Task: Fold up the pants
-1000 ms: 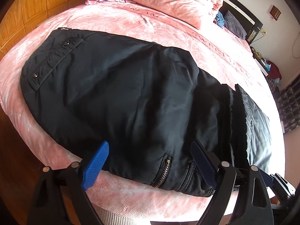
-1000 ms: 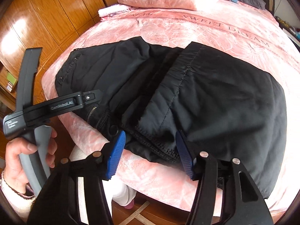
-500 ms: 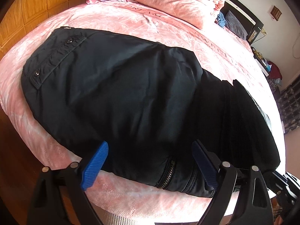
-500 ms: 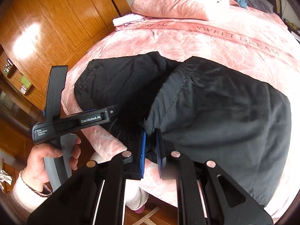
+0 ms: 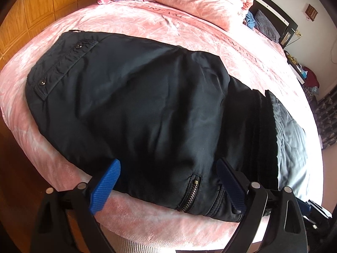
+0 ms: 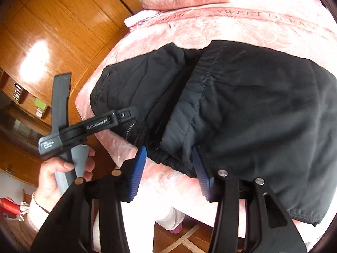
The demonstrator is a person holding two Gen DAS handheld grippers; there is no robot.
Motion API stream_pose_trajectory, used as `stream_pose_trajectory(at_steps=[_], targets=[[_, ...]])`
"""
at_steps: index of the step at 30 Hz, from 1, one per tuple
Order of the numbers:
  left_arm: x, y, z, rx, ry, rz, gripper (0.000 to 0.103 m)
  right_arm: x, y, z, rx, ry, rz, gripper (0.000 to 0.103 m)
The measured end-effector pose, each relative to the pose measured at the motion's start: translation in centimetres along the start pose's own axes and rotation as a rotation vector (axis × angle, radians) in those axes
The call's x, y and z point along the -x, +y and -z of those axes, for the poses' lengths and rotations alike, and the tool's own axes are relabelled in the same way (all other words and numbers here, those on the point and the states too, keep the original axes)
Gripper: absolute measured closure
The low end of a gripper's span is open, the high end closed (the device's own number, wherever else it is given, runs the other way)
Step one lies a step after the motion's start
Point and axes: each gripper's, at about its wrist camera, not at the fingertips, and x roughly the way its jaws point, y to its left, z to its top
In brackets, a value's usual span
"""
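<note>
Pants [image 5: 147, 109] lie flat across the near edge of the bed [image 5: 189, 31], part folded, with one layer doubled over on the right. We judge the fabric thin, soft and slick, so it will sag and slide; best grip is the stitched hem [image 6: 179, 160] or the thicker seam beside the zipper [image 5: 189, 191]. Left gripper [image 5: 168, 186] hangs over the near edge, jaws wide, holding nothing. Right gripper [image 6: 168, 168] has its jaws apart either side of the hem, not clamped. We can't see the layers underneath or the far leg ends.
</note>
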Motion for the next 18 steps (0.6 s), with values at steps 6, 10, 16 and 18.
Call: stream_pose_trajectory(at_steps=[6, 10, 16, 18], targets=[[0.7, -2.2, 0.3, -0.054, -0.019, 0.046, 0.01, 4.7, -4.2, 0.3, -0.08, -0.087, 0.232, 0.057], [0.2, -3.3, 0.4, -0.094, -0.006, 0.025, 0.01, 5.0, -6.3, 1.1, -0.132, -0.077, 0.291, 0.057], [-0.5, -2.8, 1.0, -0.103, 0.026, -0.004, 0.01, 2.8, -7.3, 1.7, -0.091, -0.03, 0.362, 0.058], [-0.4, -2.4, 1.1, -0.104, 0.024, -0.011, 0.01, 3.5, -6.7, 1.4, -0.081, -0.064, 0.325, 0.06]])
